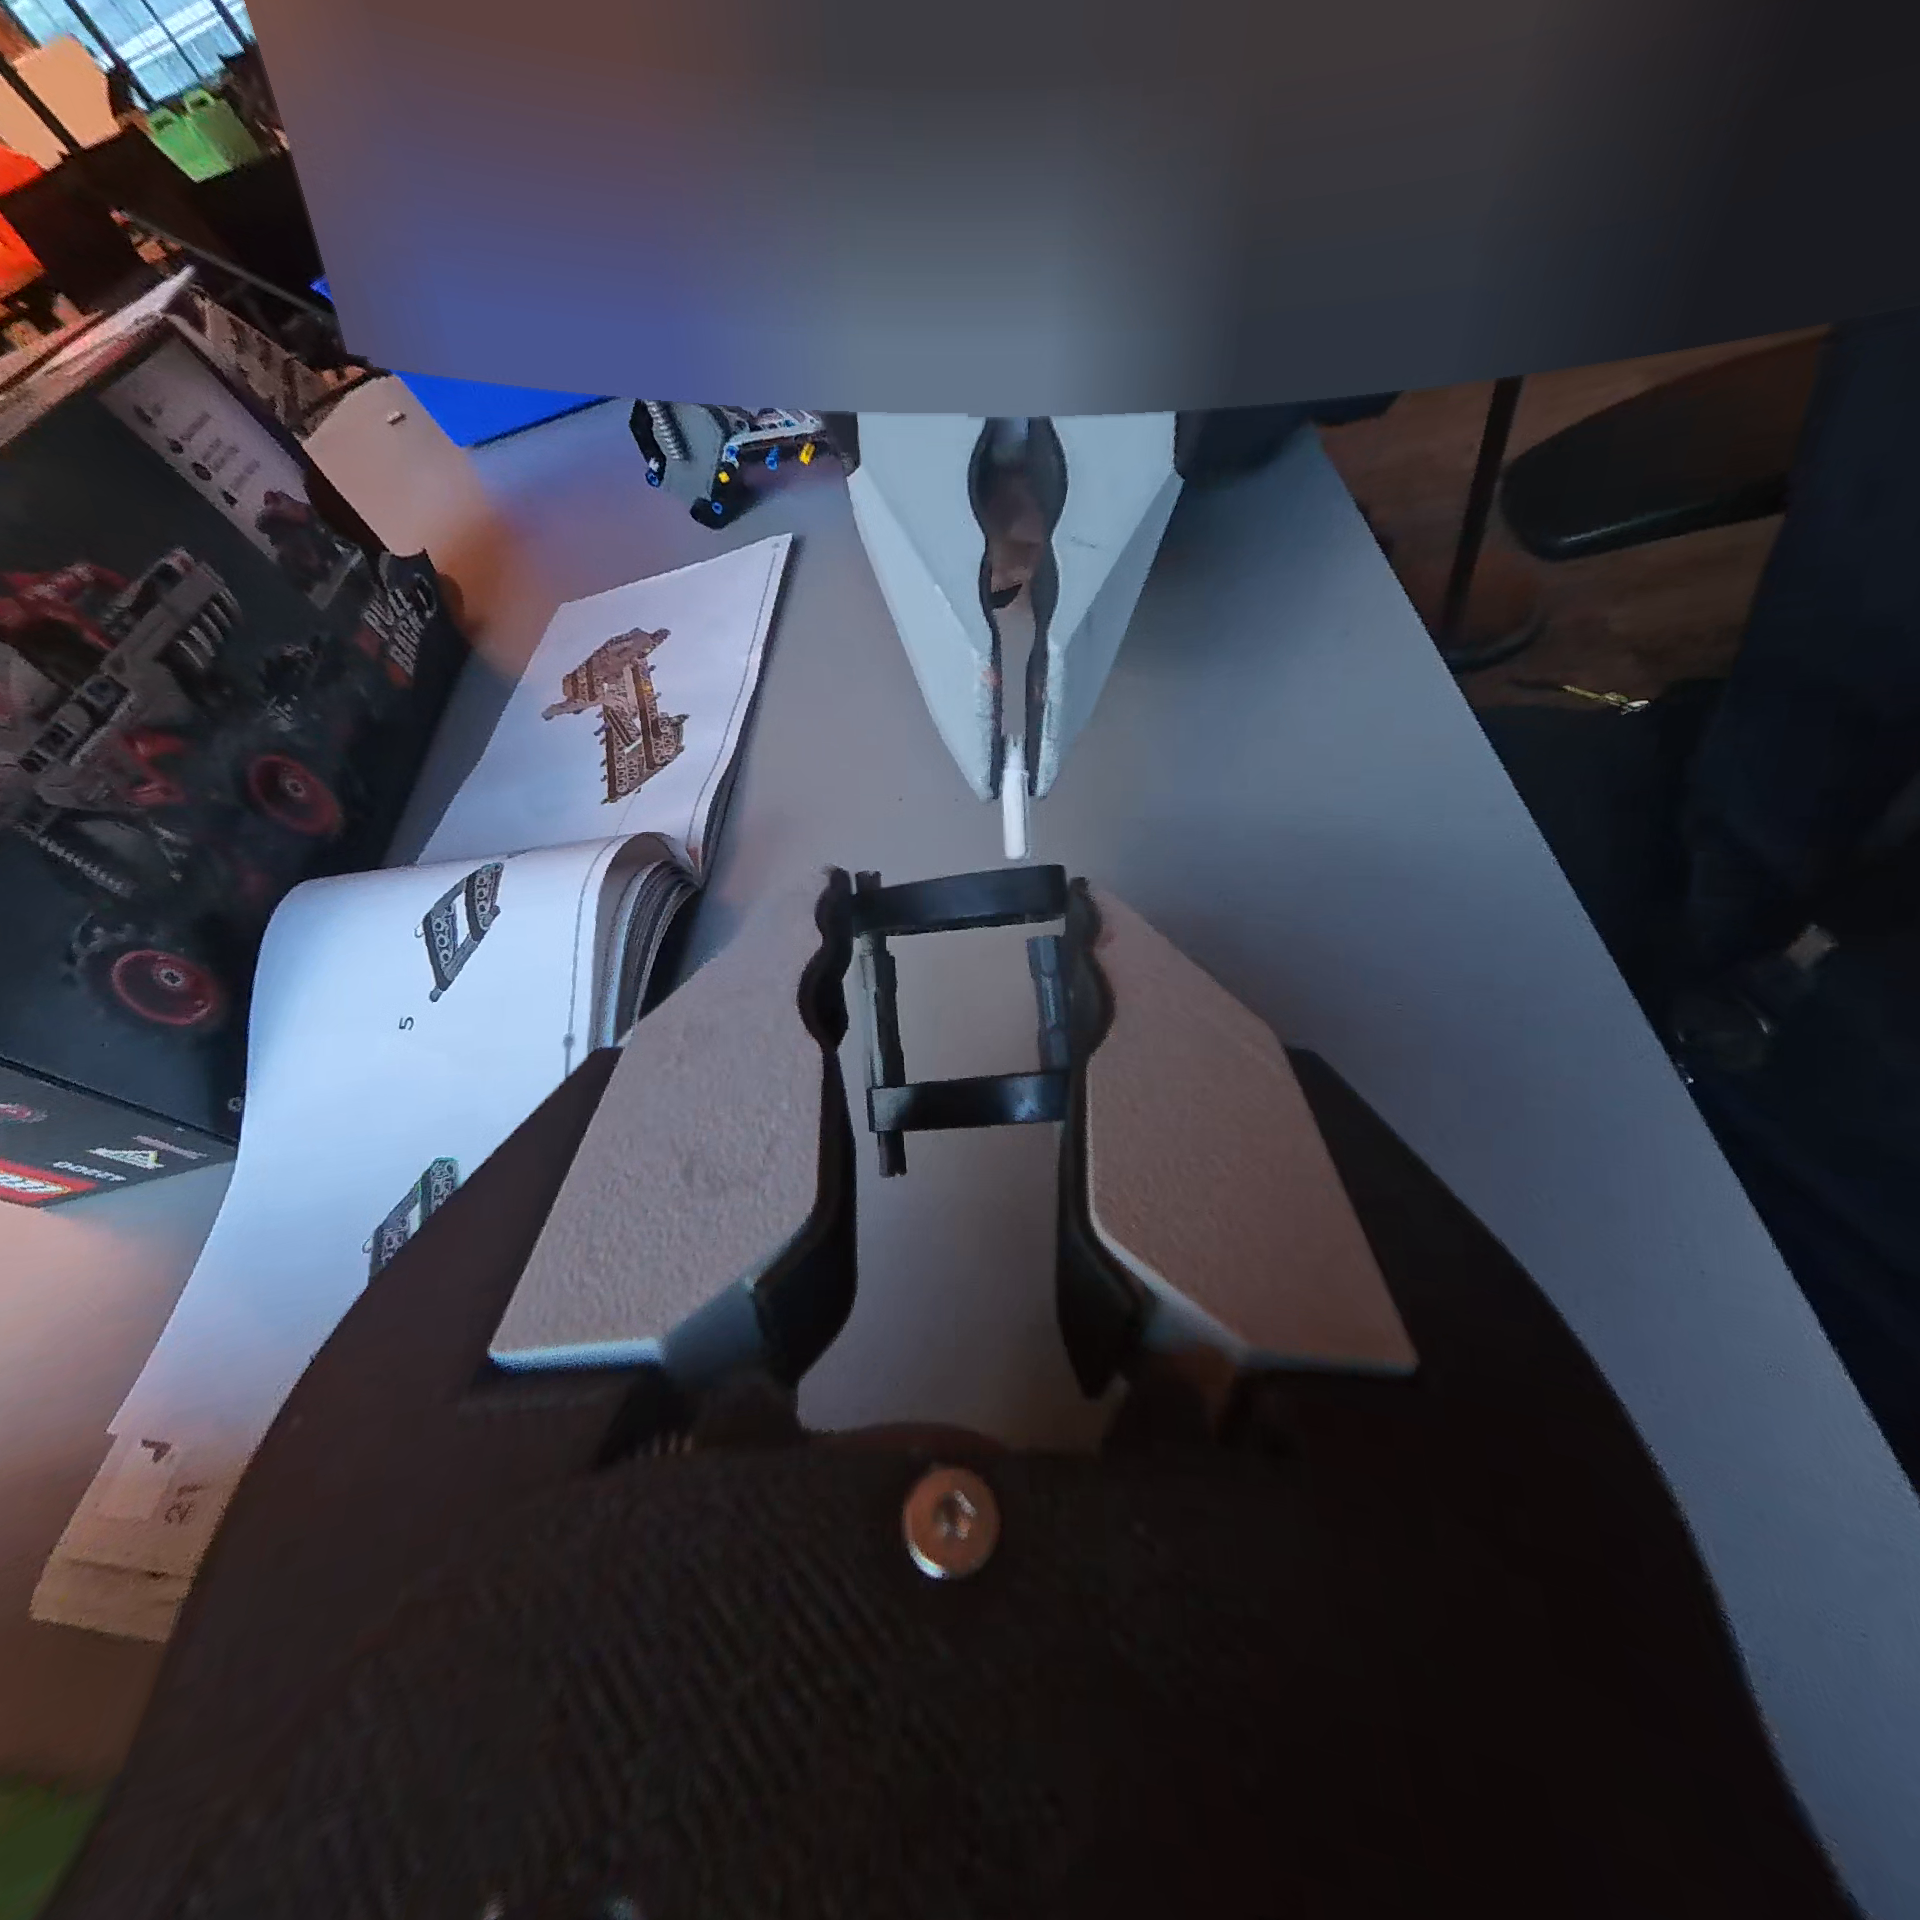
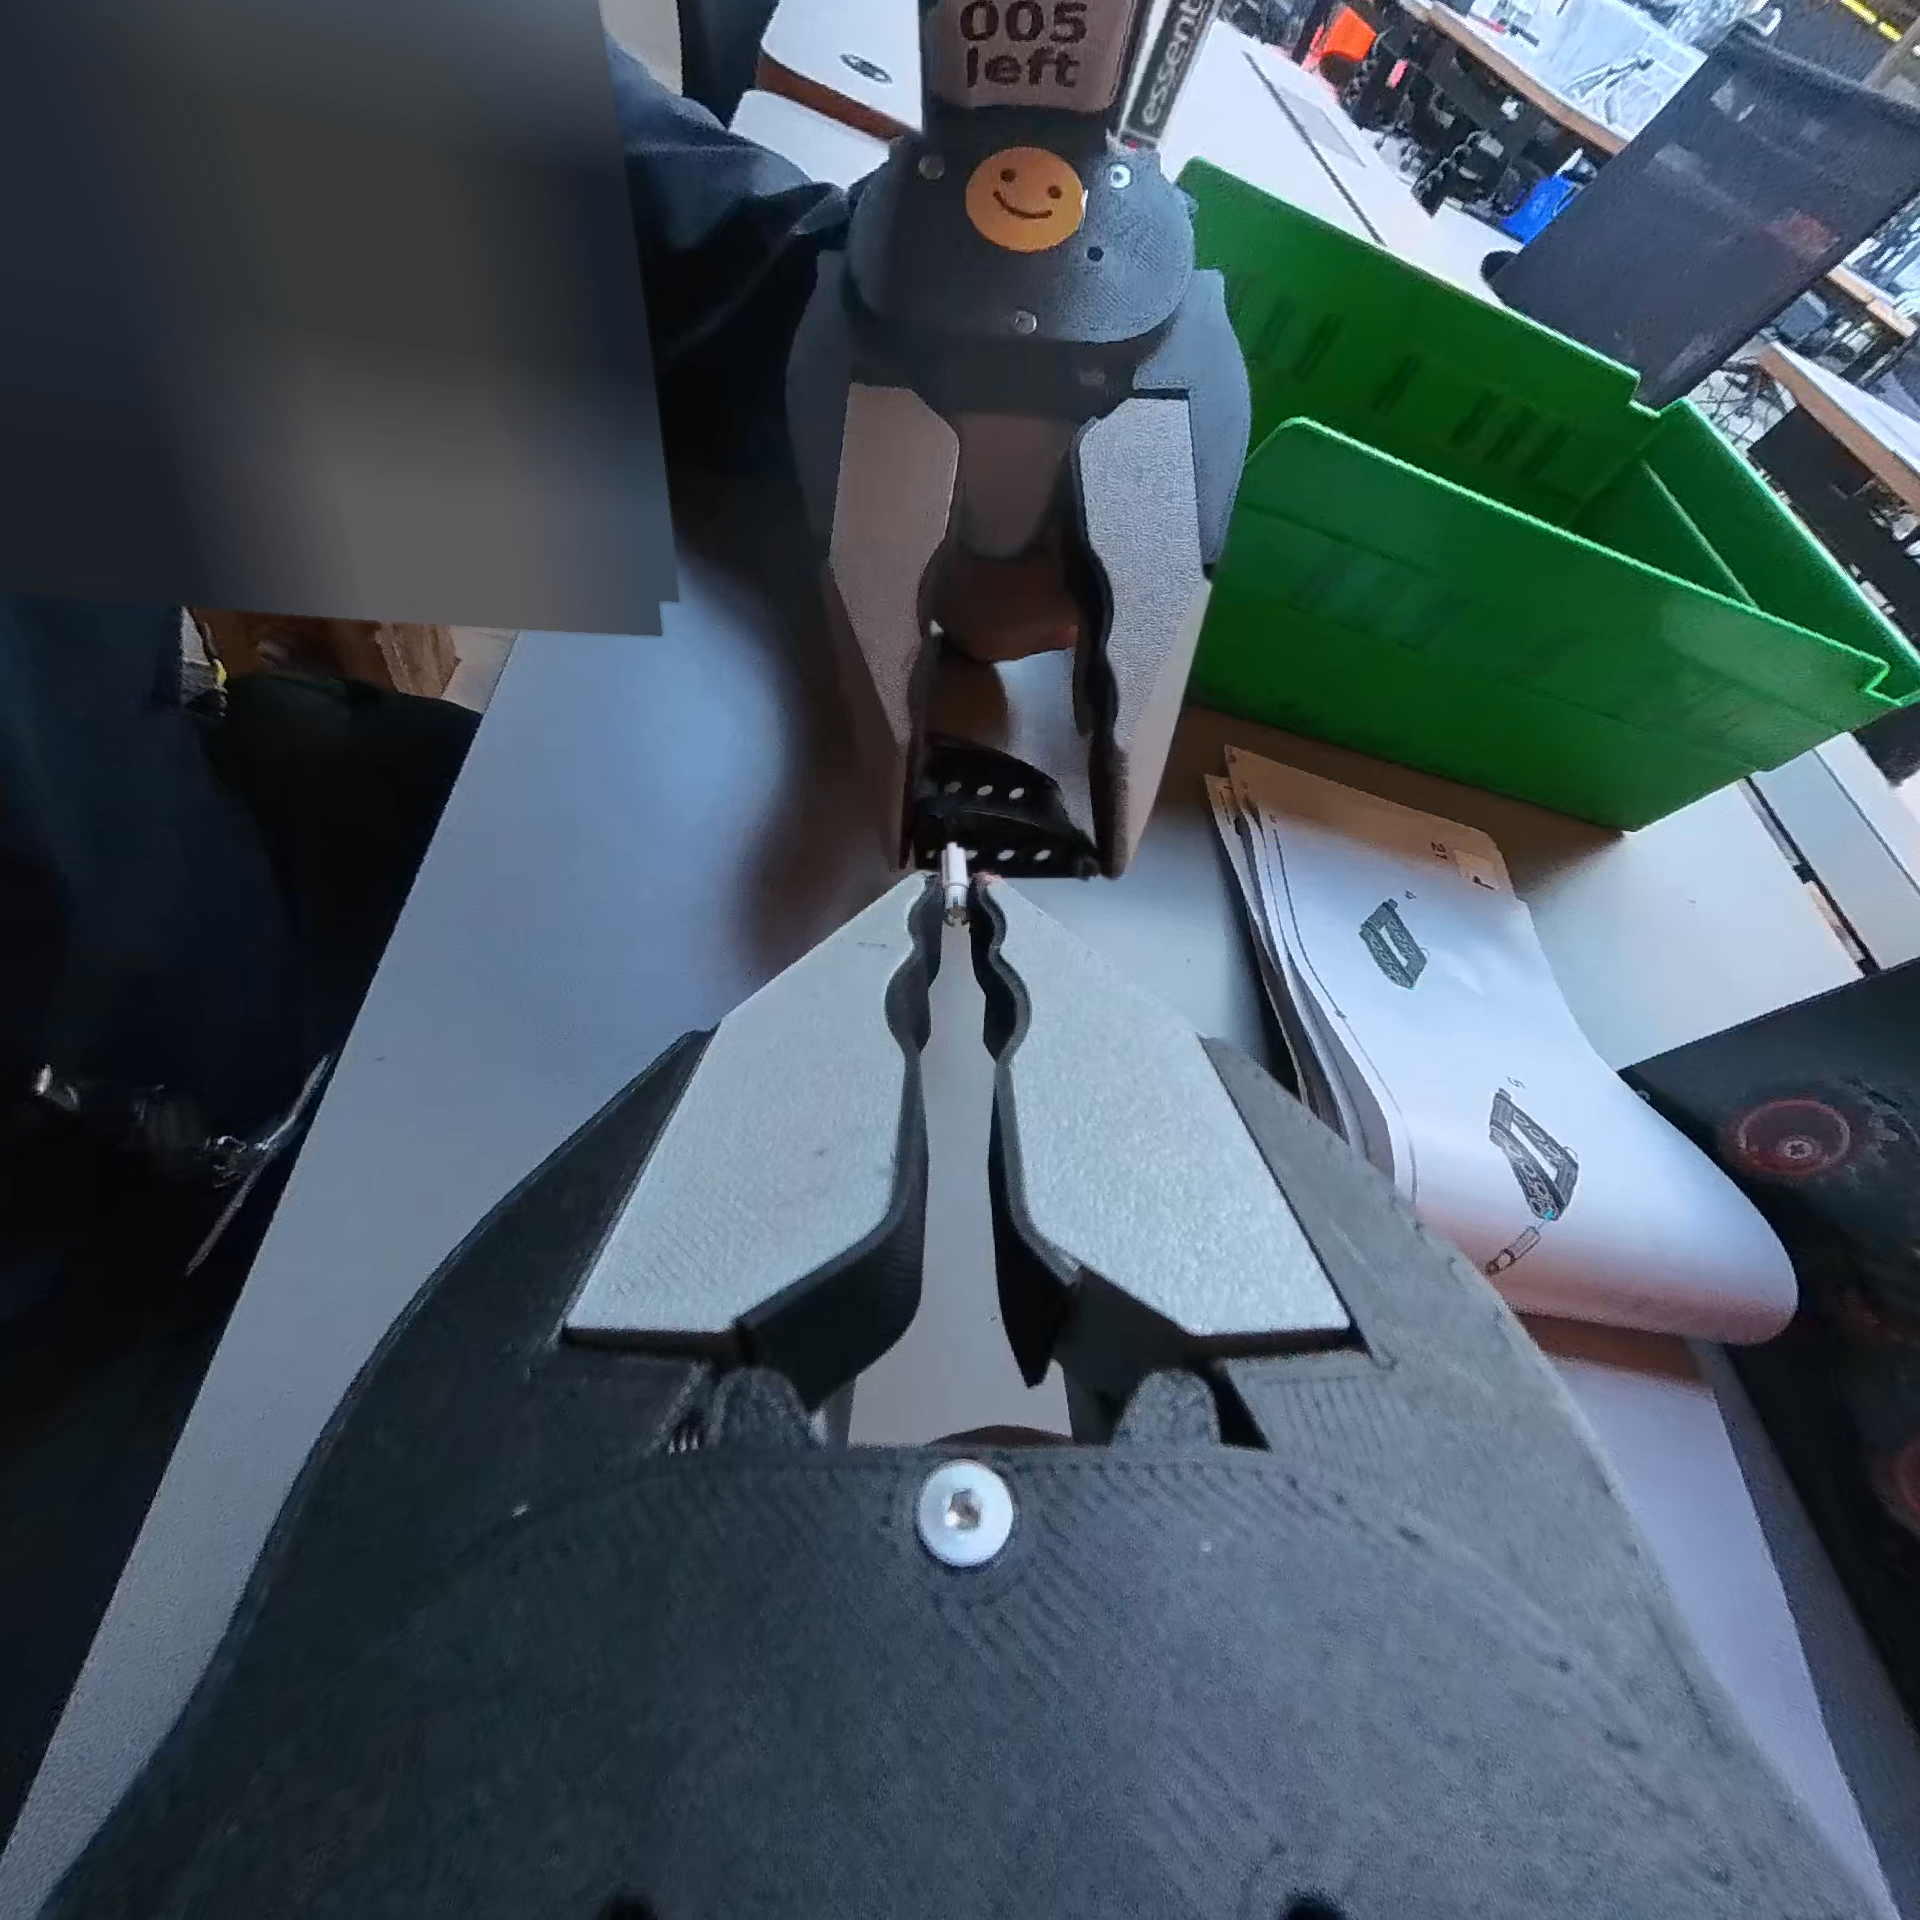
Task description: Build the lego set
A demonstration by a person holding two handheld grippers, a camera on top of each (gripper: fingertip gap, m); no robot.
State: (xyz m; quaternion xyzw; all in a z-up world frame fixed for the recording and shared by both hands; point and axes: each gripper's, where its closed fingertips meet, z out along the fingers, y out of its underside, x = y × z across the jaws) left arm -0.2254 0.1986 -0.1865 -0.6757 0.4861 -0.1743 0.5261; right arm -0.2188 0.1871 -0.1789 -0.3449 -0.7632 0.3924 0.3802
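My left gripper (image 1: 956, 914) is shut on a black rectangular lego frame (image 1: 961, 1013) made of beams, held above the grey table (image 1: 1299, 935). My right gripper (image 2: 958, 902) is shut on a small white pin (image 2: 952, 871). In the left wrist view the right gripper (image 1: 1016, 769) faces mine, its white pin (image 1: 1014, 805) just short of the frame's far beam. In the right wrist view the left gripper (image 2: 1003, 862) holds the black frame (image 2: 987, 816) right in front of the pin tip.
An open instruction booklet (image 1: 499, 987) lies left of the grippers, next to the black lego box (image 1: 156, 727). A partly built grey lego model (image 1: 727, 457) stands at the table's far end. A green plastic bin (image 2: 1507, 582) stands behind the booklet (image 2: 1455, 1070). Only a small space, under 4 cm, lies between the two pairs of fingers.
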